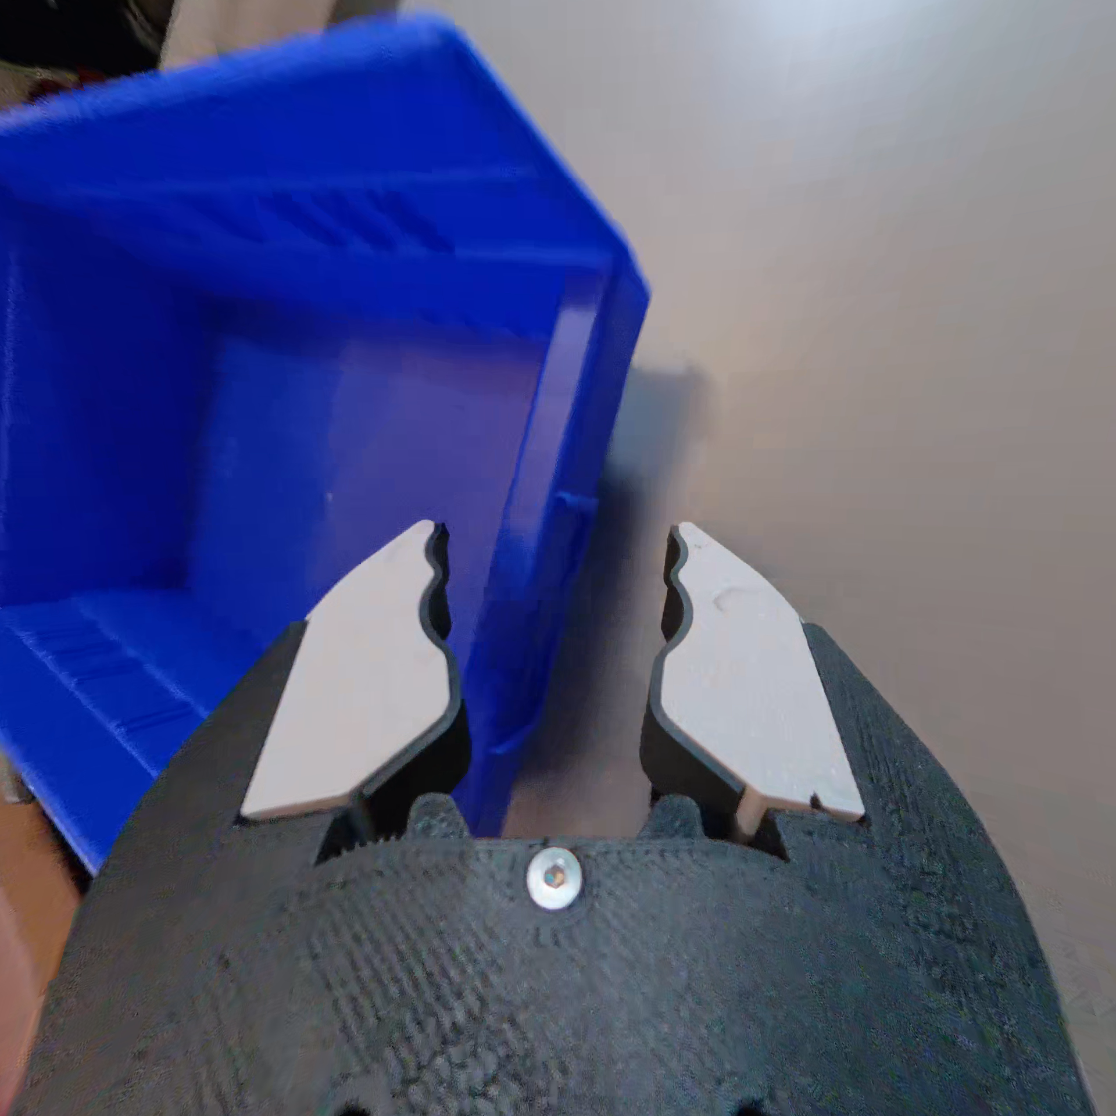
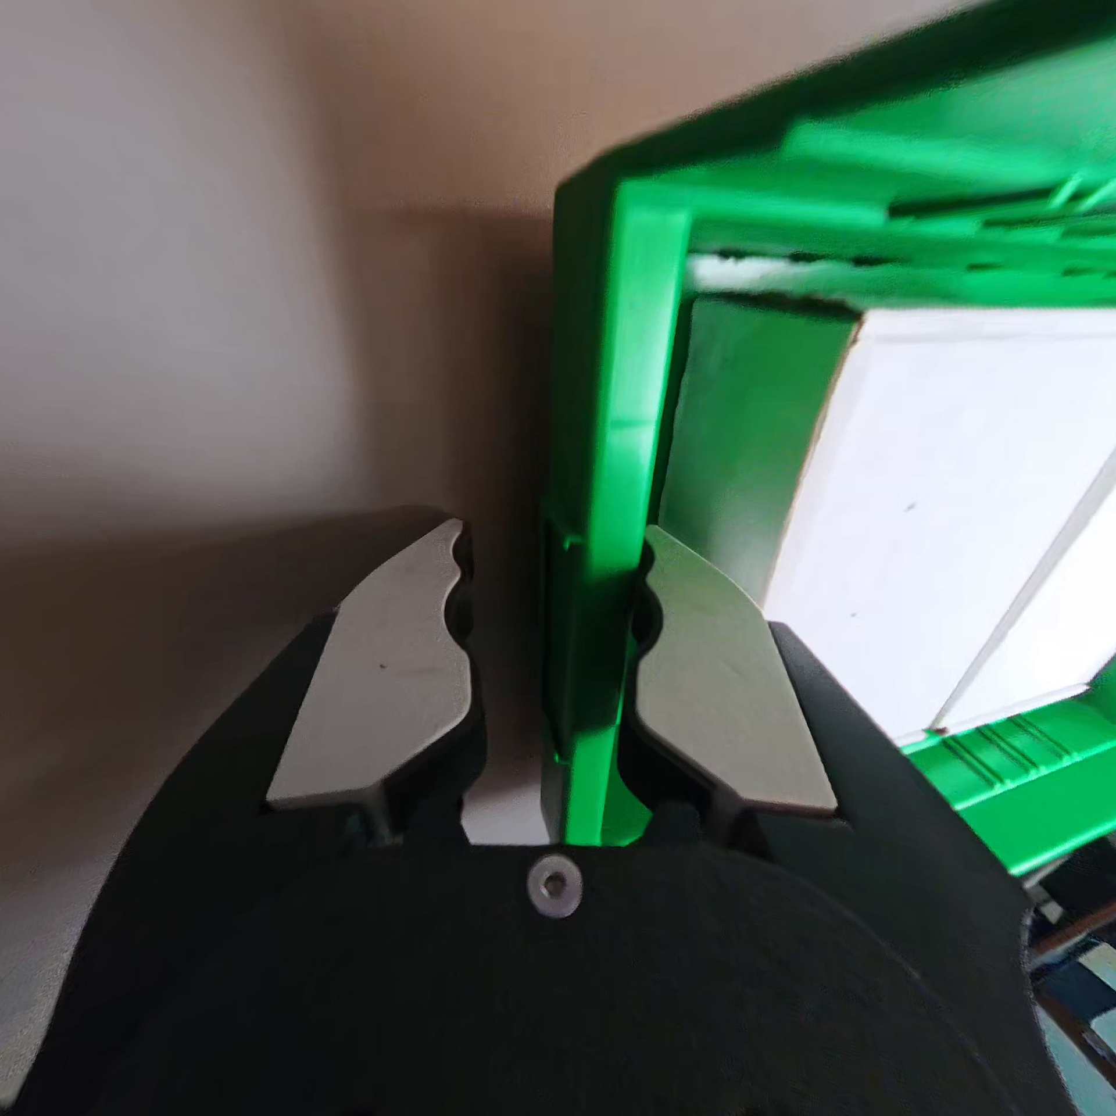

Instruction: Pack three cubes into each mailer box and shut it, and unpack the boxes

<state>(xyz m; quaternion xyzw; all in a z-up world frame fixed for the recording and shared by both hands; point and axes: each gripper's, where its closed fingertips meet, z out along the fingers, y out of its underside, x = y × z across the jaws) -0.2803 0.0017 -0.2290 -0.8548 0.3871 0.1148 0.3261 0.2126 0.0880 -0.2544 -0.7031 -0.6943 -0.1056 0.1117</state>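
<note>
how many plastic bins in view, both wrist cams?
2. A blue plastic bin, apparently empty, lies left of the open left gripper. A green plastic bin holding a white box has its wall between the open right gripper's fingers. Others may be out of frame.

My left gripper (image 1: 555, 531): black printed plastic, coarse layer-line texture, matt. Its fingers (image 1: 356, 676) carry smooth pale grey plates with black rubbery-looking edging. Screw (image 1: 554, 877) is bright metal. Blue bin (image 1: 253, 374): moulded plastic, smooth, slight sheen, ribbed on the inner walls. Tabletop (image 1: 875, 302): smooth, soft sheen. Right gripper (image 2: 552, 531) looks the same build. Green bin (image 2: 640, 374): glossy smooth plastic. White box (image 2: 942, 483) inside it: matt card.
</note>
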